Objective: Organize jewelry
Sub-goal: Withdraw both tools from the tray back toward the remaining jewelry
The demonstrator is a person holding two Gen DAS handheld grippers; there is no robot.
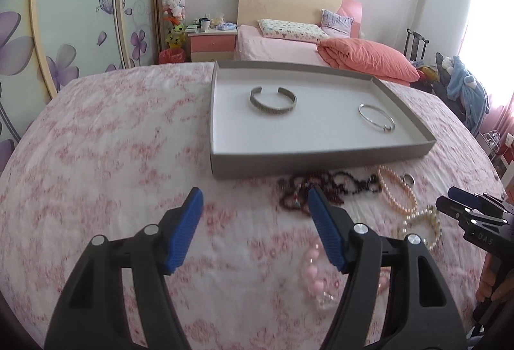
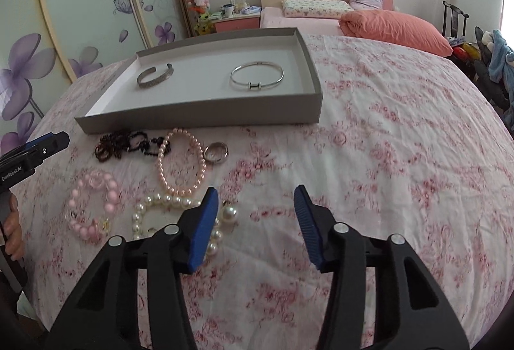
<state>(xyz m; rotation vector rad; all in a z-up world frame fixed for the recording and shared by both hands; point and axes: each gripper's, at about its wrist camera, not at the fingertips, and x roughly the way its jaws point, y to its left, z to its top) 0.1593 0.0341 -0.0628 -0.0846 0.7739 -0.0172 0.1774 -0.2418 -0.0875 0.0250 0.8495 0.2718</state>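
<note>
Scanning left to right across the bed's flowered sheet (image 2: 385,125): the left gripper (image 1: 255,200) hovers above bare cloth, jaws well apart, nothing between them, its right pad just short of the dark garnet-like bead strand (image 1: 321,189). In the right wrist view, below the strand, lie a pink bead bracelet (image 2: 93,205), a peach pearl bracelet (image 2: 181,162), a white pearl strand (image 2: 167,208) and a steel ring (image 2: 217,152), all loose in front of the grey tray (image 2: 199,117). The tray already holds a cuff bangle (image 2: 155,76) and a thin clasp bangle (image 2: 257,76).

Beads likely light, limp, slippery; pinch across a strand, not one bead. Ring is rigid, small, prone to skid; grip across its band.

Right gripper (image 2: 257,199): jaws partly open, empty, left pad over the white pearls, contact unclear.
</note>
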